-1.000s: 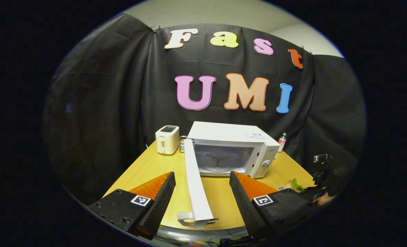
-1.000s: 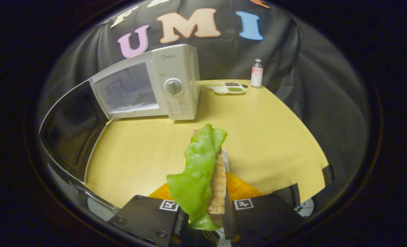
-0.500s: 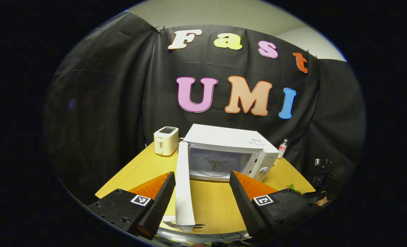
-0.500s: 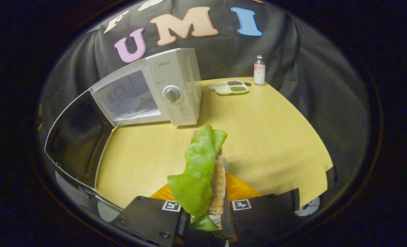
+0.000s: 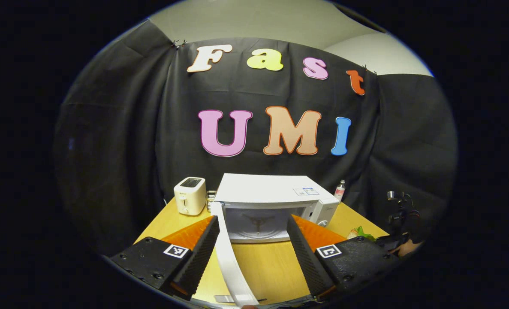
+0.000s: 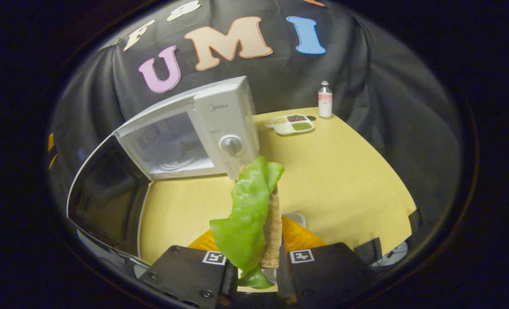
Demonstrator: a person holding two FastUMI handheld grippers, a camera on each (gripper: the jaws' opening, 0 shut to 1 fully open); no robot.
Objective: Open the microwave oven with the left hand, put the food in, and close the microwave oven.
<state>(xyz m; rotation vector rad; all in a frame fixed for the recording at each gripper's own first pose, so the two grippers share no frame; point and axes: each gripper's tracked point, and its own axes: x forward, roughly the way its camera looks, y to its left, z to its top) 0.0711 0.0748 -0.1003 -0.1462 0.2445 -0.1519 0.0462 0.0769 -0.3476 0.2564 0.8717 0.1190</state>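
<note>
The white microwave (image 5: 271,193) stands on the wooden table with its door (image 5: 230,257) swung open toward me, seen edge-on. My left gripper (image 5: 252,219) is open, and the door's edge runs between its fingers, close to the left one. In the right gripper view the microwave (image 6: 226,113) shows its open cavity (image 6: 173,146) and the door (image 6: 104,197) swung out to the left. My right gripper (image 6: 256,274) is shut on the food (image 6: 250,214), a green lettuce leaf against a slice of bread, held upright above the table in front of the control panel.
A white toaster (image 5: 189,196) sits left of the microwave. A small bottle (image 6: 324,99) and a divided dish (image 6: 290,123) stand at the table's (image 6: 344,171) far side. The right-hand gripper with a hand (image 5: 402,244) appears at the table's right edge.
The left gripper has drawn back and tilted up, and the door's edge now sits nearer its left finger. The right gripper has carried the food closer to the microwave's front.
</note>
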